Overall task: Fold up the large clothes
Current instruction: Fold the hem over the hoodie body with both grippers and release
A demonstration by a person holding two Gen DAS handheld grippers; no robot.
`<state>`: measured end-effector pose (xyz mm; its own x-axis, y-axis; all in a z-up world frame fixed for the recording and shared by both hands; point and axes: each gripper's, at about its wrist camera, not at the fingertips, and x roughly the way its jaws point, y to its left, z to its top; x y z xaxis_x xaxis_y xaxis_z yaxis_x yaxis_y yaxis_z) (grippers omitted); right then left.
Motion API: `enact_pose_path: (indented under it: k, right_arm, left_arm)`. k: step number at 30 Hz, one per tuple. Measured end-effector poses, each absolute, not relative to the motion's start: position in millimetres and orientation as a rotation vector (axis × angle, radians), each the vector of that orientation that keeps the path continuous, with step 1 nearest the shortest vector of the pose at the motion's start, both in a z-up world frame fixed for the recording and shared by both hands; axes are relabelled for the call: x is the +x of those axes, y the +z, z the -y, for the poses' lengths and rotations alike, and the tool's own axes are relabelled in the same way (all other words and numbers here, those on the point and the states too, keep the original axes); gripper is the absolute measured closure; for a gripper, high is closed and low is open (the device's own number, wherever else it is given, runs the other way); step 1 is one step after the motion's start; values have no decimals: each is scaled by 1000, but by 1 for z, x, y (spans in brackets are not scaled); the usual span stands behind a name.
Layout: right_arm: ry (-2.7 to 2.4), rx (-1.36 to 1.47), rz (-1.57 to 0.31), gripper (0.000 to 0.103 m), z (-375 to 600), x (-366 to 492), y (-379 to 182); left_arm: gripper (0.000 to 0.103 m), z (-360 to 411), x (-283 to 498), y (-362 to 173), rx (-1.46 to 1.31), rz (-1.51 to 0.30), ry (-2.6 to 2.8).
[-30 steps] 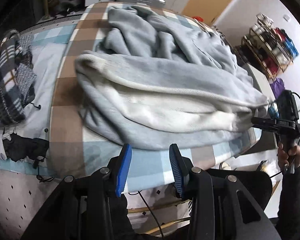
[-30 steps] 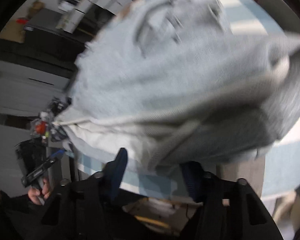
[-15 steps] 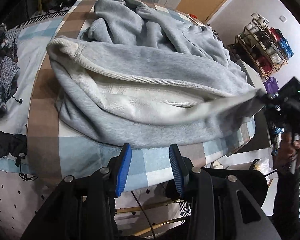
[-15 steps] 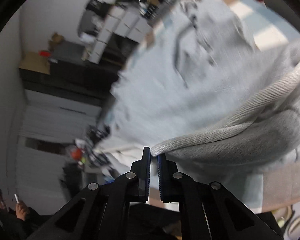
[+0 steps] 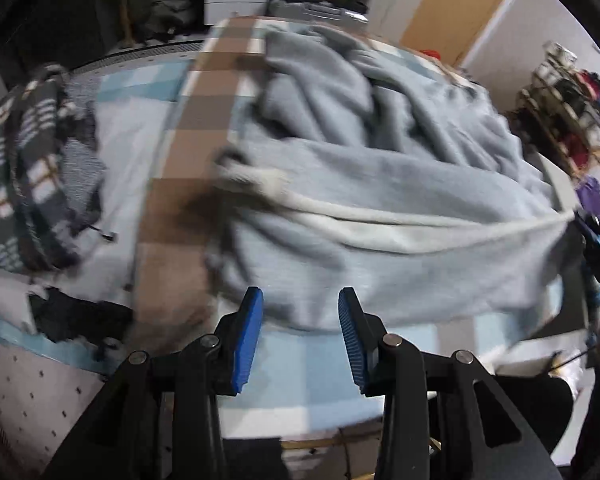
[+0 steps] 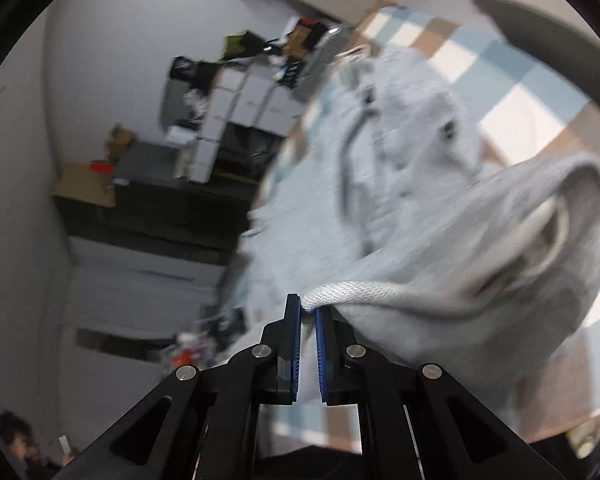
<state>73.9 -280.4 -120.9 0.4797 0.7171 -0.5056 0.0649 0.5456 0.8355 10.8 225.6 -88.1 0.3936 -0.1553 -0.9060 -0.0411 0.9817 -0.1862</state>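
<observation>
My right claw (image 6: 308,312) pinches the hem of the gray sweatshirt (image 5: 380,216) on the checked bed (image 5: 188,120). My left claw (image 5: 300,320) is open, empty. No fold yet.

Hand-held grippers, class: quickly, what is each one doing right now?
Left hand-held gripper: open, empty.
Right hand-held gripper: shut on the grey sweatshirt hem.

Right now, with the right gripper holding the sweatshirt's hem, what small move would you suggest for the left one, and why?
Probably ease the left gripper forward and close it on the near hem of the sweatshirt. Its jaws stand open and empty just short of the cloth, while the right gripper is already clamped on the ribbed hem, pulling it taut.
</observation>
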Motion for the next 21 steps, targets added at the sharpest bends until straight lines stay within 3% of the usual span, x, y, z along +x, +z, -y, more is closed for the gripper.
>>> enact_pose_path:
  k: [6, 8, 9, 18, 21]
  right_arm:
    - [585, 806, -1189, 91, 267, 72, -134]
    - [615, 719, -1174, 59, 267, 59, -127]
    - [632, 694, -1148, 2, 270, 51, -122]
    - [478, 673, -1116, 0, 309, 40, -125]
    - [419, 696, -1148, 0, 319, 49, -131]
  left_arm:
    - [70, -257, 28, -101, -255, -1208, -44]
    - [70, -266, 31, -101, -372, -1200, -88]
    - [70, -269, 34, -102, -426, -1202, -113]
    - [70, -269, 61, -104, -603, -1174, -181]
    - [59, -268, 68, -108, -647, -1178, -209]
